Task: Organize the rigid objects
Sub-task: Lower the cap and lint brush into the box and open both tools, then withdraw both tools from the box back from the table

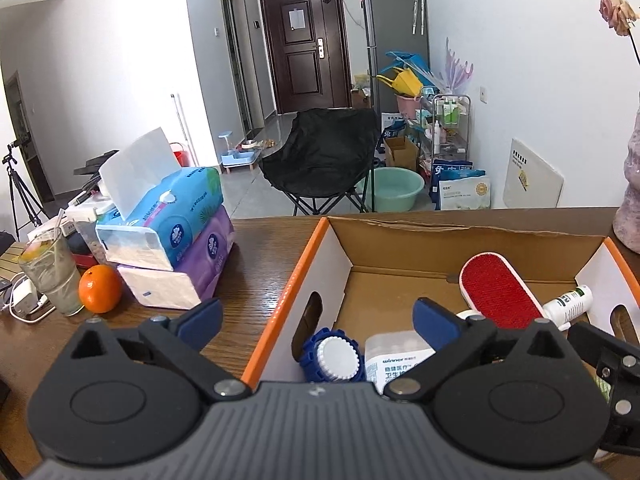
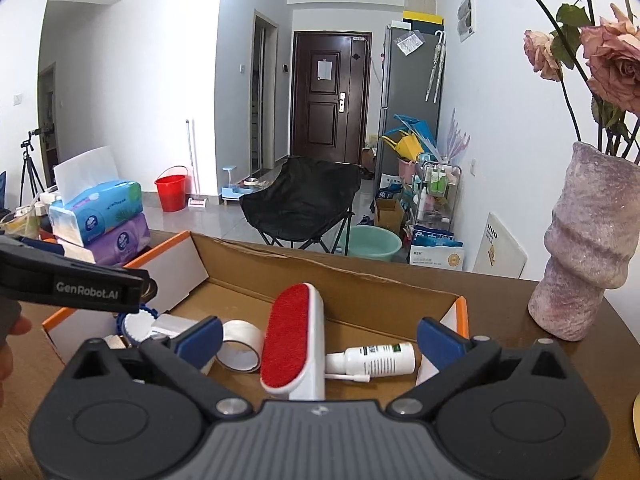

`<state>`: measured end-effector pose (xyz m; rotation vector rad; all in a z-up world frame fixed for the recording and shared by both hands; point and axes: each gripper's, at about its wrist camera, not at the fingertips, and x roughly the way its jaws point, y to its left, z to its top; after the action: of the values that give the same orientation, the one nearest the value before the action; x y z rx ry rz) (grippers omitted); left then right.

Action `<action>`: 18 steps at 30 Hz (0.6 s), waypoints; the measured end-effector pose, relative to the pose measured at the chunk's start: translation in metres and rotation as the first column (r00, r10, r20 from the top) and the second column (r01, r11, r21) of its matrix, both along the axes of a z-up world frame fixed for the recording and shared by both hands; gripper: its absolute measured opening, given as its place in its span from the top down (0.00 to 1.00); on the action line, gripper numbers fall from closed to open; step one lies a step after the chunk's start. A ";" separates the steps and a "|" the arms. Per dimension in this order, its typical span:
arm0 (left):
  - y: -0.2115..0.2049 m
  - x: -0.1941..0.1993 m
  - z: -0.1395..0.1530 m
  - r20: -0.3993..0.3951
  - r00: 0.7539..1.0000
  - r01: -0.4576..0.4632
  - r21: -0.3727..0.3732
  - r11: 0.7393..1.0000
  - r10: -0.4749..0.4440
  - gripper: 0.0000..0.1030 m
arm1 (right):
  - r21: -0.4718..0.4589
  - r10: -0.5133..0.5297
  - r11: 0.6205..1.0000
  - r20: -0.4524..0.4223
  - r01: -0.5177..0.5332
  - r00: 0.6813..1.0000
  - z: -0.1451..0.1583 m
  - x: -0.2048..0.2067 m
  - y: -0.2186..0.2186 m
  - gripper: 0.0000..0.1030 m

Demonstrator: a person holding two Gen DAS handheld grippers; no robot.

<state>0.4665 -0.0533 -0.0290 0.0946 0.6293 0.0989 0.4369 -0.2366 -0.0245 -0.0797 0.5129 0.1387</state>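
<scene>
An open cardboard box (image 1: 472, 240) with orange rims sits on the wooden table; it also shows in the right wrist view (image 2: 320, 280). Inside lie a red lint brush (image 1: 500, 292) (image 2: 288, 340), a white spray bottle (image 1: 570, 302) (image 2: 378, 359), a blue ribbed jar with a white lid (image 1: 334, 360) (image 2: 138, 322), a white "winner" packet (image 1: 394, 358) and a tape roll (image 2: 240, 346). My left gripper (image 1: 318, 322) is open and empty above the box's left wall. My right gripper (image 2: 320, 340) is open and empty over the lint brush.
Two stacked tissue packs (image 1: 176, 236) (image 2: 100, 220), an orange (image 1: 100, 289) and a glass of drink (image 1: 52, 272) stand left of the box. A pink vase with dried roses (image 2: 588, 248) stands at the right. A black folding chair (image 1: 324, 156) is beyond the table.
</scene>
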 end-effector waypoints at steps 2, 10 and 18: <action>0.001 -0.003 0.002 -0.001 1.000 0.001 0.000 1.000 -0.001 0.00 | -0.001 0.001 1.000 0.001 -0.001 1.000 0.001 -0.004 0.001 0.00; 0.007 -0.025 0.013 0.014 1.000 0.010 -0.005 1.000 -0.010 0.00 | 0.026 -0.016 1.000 0.001 0.016 1.000 0.010 -0.026 0.000 0.00; 0.012 -0.058 0.032 0.045 0.999 0.013 -0.012 1.000 -0.013 0.00 | 0.064 -0.038 0.997 0.020 0.037 0.999 0.027 -0.057 0.004 0.00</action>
<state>0.4082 -0.0408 0.0027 0.0839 0.5840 0.0842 0.3796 -0.2328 0.0024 -0.0097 0.4885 0.1175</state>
